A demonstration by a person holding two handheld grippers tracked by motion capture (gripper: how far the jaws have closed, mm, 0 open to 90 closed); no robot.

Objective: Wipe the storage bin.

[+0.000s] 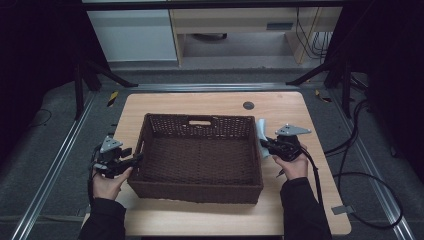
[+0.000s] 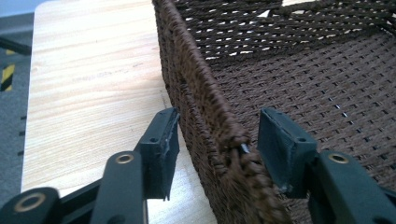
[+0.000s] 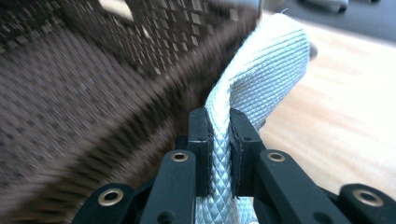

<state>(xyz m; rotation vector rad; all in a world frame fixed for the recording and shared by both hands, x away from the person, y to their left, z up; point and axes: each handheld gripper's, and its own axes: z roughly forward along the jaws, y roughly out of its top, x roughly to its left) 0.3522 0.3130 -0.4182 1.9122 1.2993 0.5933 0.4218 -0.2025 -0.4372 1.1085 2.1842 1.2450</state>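
A dark brown woven basket [image 1: 196, 192] with nothing in it stands on the wooden table [image 1: 295, 112]. My left gripper [image 1: 137, 159] is at the basket's left side. In the left gripper view its jaws straddle the basket's left wall [image 2: 196, 88]; the left gripper [image 2: 219, 133] is open, with a gap between the wall and the pad inside the basket. My right gripper [image 1: 263, 144] is by the basket's right rim. It is shut on a white woven strap [image 3: 266, 65], which bends up and over from the right gripper [image 3: 218, 126]. In the high view the strap [image 1: 261, 130] rises beside the basket's far right corner.
A round grey grommet [image 1: 248, 105] sits in the table behind the basket. Cables [image 1: 350, 175] lie on the floor to the right. Black stand legs [image 1: 100, 75] flank the table's far corners, and a desk [image 1: 235, 30] stands beyond.
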